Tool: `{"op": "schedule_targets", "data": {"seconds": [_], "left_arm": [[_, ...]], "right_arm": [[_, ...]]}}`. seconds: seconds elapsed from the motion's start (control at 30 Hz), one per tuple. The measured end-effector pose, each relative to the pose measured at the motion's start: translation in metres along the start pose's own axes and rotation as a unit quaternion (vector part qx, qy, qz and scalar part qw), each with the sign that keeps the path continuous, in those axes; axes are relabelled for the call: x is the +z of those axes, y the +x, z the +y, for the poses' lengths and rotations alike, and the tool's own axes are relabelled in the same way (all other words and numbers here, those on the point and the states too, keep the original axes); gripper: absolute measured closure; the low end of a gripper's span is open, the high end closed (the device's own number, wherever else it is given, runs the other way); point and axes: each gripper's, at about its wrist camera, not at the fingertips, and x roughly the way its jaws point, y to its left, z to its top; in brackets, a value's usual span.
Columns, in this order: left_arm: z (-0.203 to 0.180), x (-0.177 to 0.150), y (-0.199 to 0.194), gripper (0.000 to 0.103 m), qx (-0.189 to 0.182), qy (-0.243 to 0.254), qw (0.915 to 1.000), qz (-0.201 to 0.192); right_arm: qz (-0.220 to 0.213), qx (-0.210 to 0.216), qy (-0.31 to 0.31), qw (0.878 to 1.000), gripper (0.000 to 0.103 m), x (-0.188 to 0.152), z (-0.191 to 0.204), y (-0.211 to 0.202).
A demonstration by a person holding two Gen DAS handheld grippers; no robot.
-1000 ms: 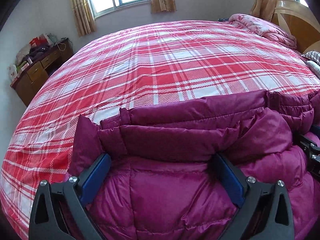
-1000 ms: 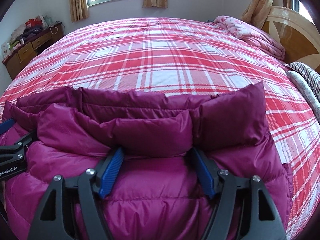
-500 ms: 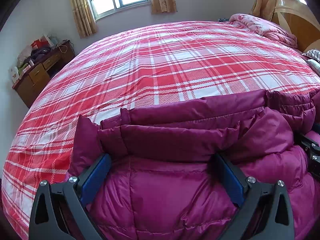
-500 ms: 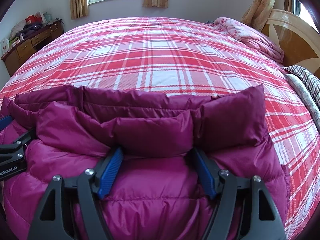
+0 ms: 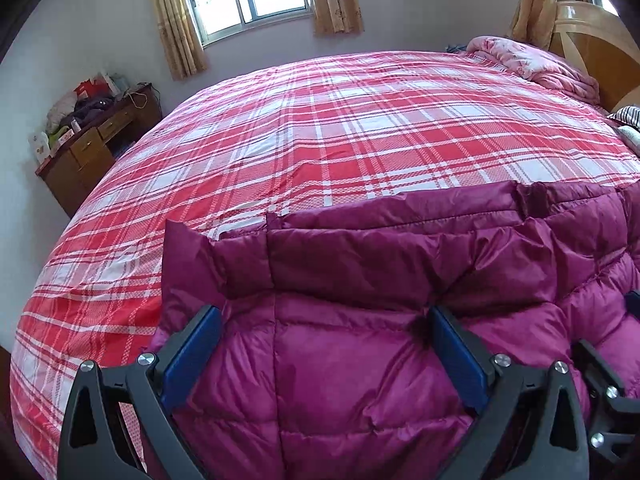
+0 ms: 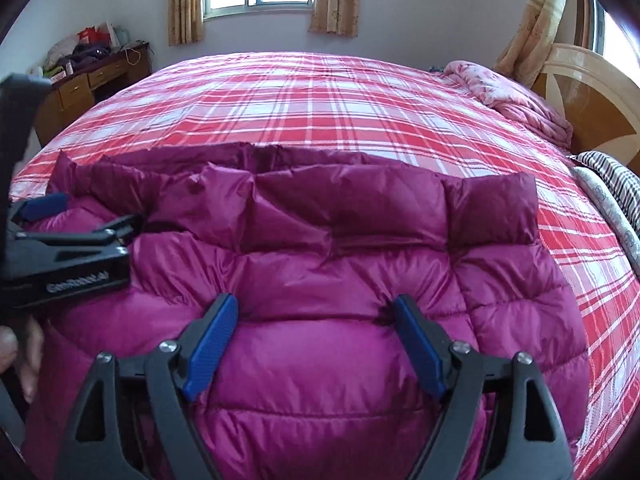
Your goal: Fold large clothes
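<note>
Two grippers (image 5: 324, 320) (image 6: 316, 312) on puffy magenta coat (image 6: 340, 240)

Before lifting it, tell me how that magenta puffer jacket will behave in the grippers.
The puffer jacket probably goes floppy: its quilted panels already crease and fold on the bed. Its shiny shell looks slippery, so pads may slide. Puffy filling suggests it is light for its bulk.

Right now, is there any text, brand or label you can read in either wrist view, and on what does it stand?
White lettering on the black body of the left gripper, seen in the right wrist view: too blurred to read.
Printed packages on the wooden desk: too small to read.
Magenta down jacket: no label or writing shows.
Red plaid bedspread: no text.
</note>
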Motion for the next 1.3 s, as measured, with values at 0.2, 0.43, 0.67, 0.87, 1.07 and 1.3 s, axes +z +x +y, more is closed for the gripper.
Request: {"op": "schedule_targets", "data": {"seconds": [0.2,0.43,0.67,0.87,1.07,1.3], "left_arm": [[-0.003,-0.018,-0.040,0.001,-0.021,-0.006,0.9997,-0.014],[-0.010,-0.039,-0.025,0.001,-0.011,-0.003,0.9997,-0.021],[-0.010,-0.040,-0.022,0.001,-0.017,-0.006,0.9997,-0.018],[-0.008,-0.042,-0.025,0.001,-0.017,-0.008,0.9996,-0.021],[-0.008,-0.043,-0.032,0.001,-0.011,-0.010,0.9996,-0.023],[0.058,-0.087,-0.103,0.001,0.010,-0.064,0.9963,-0.056]], "right_arm": [[0.002,-0.006,0.000,1.000,0.016,0.000,-0.002,0.006],[-0.034,0.011,0.014,0.999,0.017,-0.018,-0.004,-0.046],[-0.035,0.021,-0.013,0.999,0.017,-0.064,0.012,-0.071],[-0.046,-0.011,-0.040,0.998,0.015,-0.074,0.021,-0.052],[-0.050,-0.009,-0.033,0.998,0.013,-0.075,0.017,-0.051],[-0.078,0.008,-0.012,0.997,0.013,-0.081,0.005,-0.097]]}}
